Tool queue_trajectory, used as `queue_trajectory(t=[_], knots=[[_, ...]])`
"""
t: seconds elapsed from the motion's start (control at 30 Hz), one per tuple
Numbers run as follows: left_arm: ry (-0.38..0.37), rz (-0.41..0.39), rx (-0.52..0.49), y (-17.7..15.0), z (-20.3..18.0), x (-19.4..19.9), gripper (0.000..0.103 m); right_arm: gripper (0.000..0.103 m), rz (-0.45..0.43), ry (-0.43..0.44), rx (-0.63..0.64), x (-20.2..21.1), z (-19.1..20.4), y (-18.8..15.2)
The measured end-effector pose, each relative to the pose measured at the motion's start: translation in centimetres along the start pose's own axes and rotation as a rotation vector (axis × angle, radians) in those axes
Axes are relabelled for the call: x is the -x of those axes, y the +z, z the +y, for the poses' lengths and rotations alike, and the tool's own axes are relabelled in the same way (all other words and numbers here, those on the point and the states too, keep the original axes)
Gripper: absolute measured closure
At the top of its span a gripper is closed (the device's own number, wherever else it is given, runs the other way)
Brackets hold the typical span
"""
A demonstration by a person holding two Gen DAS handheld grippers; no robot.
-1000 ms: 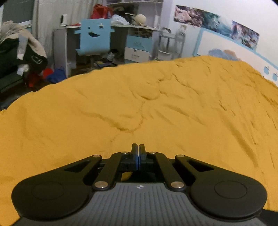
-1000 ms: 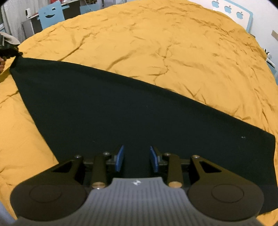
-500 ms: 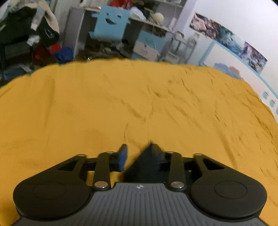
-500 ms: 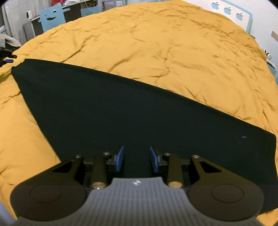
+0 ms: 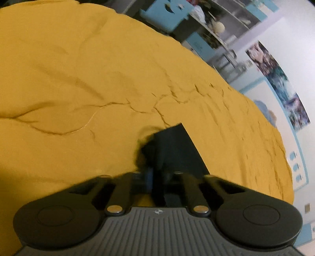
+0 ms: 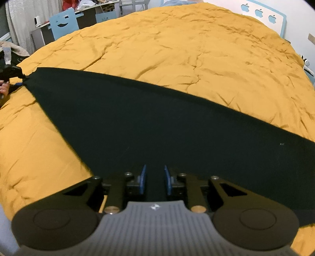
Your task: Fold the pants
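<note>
dark pants [image 6: 157, 126] lie flat in a long band across a yellow bedspread [image 6: 177, 49], from 9 o'clock to 3 o'clock in the right wrist view. the left gripper [image 5: 155, 175] has just clamped shut on a far corner, while the right gripper [image 6: 154, 180], narrowing but not yet pinching, hovers over the near edge; it seems a fold is being set up, and next the right must grip. a cluttered desk [image 6: 86, 11] and blue chair [image 6: 63, 21] stand at 11 o'clock.

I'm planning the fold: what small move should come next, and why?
Probably finish closing the right tool on the pants: its jaws have just been closing, fabric seemingly between them, not yet pinched, while the left tool is shut on the far corner.
</note>
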State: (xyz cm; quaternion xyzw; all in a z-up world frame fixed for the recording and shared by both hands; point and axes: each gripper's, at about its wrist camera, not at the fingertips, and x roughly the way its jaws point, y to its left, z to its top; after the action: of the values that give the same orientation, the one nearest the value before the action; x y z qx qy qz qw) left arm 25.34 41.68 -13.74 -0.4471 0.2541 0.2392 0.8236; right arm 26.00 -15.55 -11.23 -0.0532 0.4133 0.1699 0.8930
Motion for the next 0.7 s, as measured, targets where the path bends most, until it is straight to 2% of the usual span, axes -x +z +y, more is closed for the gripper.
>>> queue_trajectory(t=[0.1,0.17,0.33,0.43,0.57,0.7], knots=[[-0.008,-0.083,-0.038,-0.8,-1.7,1.9,0.099,0.087,-0.013,0.002,-0.004,0.7,-0.3,-0.5],[-0.05,-0.123,-0.092,-1.3,-3.9,4.2,0.099,0.087,-0.023,0.004,-0.008,1.0,-0.6,-0.8],[-0.15,-0.241,-0.328,-5.3,-11.9,10.2,0.099,0.087,-0.061,0.027,-0.031,2.0,-1.5,-1.8],[-0.213,-0.304,-0.505,-9.9,-17.5,13.7,0.099,0.087,-0.08,0.043,-0.044,2.8,-2.2,-2.4],[-0.285,-0.283,-0.702,-16.5,-24.2,15.9,0.099,0.087,-0.105,0.047,-0.087,3.9,-3.9,-3.2],[-0.303,-0.294,-0.955,-24.7,-29.4,15.9,0.099,0.087,-0.114,0.041,-0.164,5.1,-6.4,-4.2]])
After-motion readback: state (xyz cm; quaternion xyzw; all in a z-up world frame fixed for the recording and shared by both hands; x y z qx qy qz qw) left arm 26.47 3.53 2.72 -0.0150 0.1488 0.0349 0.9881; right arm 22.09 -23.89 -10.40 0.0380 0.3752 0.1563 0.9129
